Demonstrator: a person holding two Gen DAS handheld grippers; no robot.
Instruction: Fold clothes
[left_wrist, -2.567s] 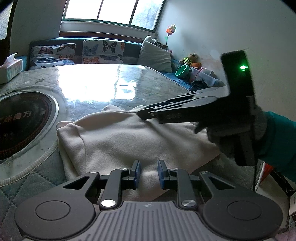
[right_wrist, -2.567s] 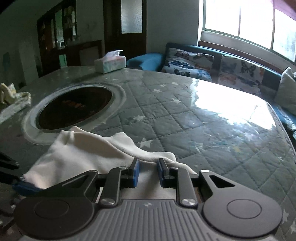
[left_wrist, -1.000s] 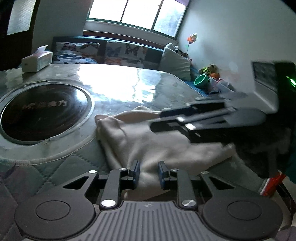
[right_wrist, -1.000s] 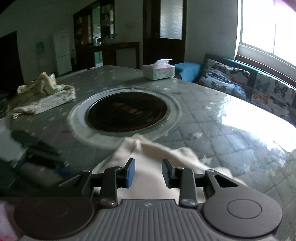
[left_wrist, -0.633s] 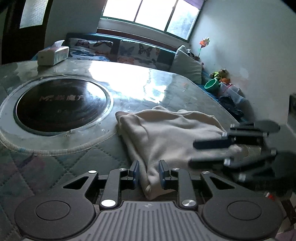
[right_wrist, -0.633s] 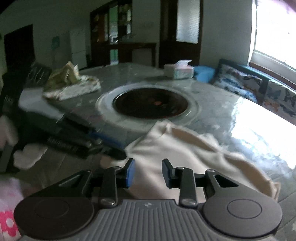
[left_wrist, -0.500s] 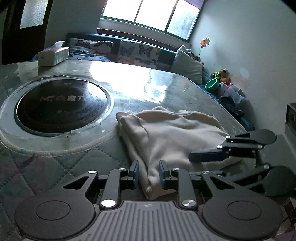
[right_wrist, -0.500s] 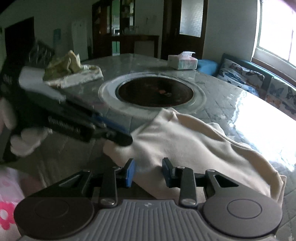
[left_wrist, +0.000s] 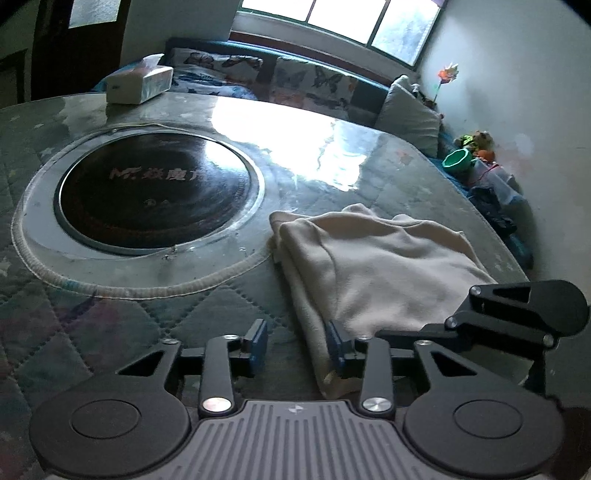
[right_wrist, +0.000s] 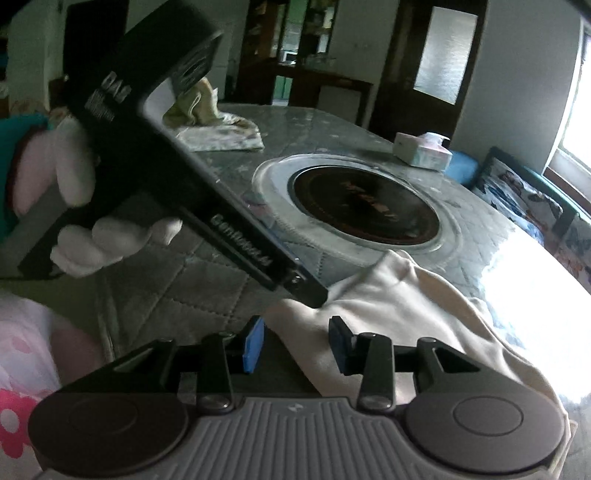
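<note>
The cream top lies folded beside the round plate. Both tongs are wide, holding nothing.

A quilted table with a dark round inset carries a cream garment and a tissue box.

Our left hand-held gripper is black with blue finger pads, silver screws and a ribbed grey base. The right hand-held gripper matches it. We wear a white glove and teal sleeve — white lettering marks the black body.
</note>
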